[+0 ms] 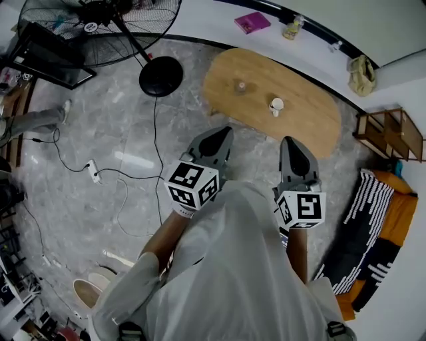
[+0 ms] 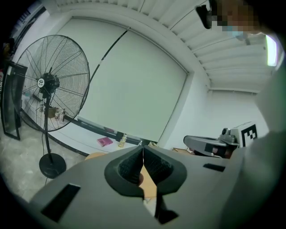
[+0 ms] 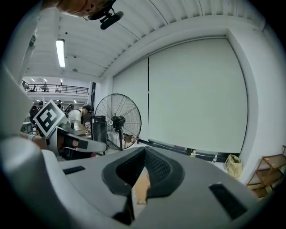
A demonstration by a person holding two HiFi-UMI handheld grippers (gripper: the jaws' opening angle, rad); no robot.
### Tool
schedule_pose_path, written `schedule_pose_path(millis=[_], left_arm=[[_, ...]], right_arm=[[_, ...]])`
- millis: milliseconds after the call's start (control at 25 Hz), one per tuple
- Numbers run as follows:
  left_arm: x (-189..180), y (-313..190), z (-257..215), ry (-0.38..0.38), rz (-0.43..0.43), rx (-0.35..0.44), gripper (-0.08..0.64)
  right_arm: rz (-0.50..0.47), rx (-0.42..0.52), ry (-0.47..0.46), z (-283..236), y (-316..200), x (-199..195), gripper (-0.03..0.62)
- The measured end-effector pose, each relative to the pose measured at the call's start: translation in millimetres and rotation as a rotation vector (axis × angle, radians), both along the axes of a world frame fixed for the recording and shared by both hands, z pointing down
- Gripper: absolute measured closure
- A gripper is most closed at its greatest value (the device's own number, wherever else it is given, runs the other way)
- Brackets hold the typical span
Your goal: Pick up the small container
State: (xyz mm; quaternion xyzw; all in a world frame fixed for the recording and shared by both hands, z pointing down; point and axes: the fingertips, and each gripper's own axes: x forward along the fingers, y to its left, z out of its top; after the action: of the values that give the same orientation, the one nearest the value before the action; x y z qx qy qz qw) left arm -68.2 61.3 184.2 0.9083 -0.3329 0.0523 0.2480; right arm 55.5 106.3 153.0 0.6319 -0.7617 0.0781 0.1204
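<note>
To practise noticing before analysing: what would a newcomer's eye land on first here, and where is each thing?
First, the left tool and right tool, grey with black-and-white marker cubes, both shut and empty, side by side at the head view's centre, pointing toward the oval wooden table. A small white container stands on that table, and a big black floor fan fills the upper left.

The small container [image 1: 276, 105], white and seemingly cup-shaped, stands upright on the oval wooden table [image 1: 313, 126], upper middle of the head view.
</note>
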Motion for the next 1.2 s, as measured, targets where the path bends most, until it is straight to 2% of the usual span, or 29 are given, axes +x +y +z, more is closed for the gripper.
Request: schedule_pose_path(millis=[360,760,1200], left_arm=[[-32.9,-46.1,6.9,-0.019,-0.013,-0.010,0.540],[-35.6,-53.4,14.2,0.000,-0.054,-0.016,0.540],[-35.6,-65.9,29.4,-0.044,-0.089,-0.036,0.540]], right_arm=[[-0.006,-0.018,-0.003,7.0,-50.1,-22.6,0.584],[-0.019,-0.046,0.003,16.0,-51.1,-15.9,0.584],[-0.082,-0.083,-0.005,31.3,-74.6,-16.4,0.584]])
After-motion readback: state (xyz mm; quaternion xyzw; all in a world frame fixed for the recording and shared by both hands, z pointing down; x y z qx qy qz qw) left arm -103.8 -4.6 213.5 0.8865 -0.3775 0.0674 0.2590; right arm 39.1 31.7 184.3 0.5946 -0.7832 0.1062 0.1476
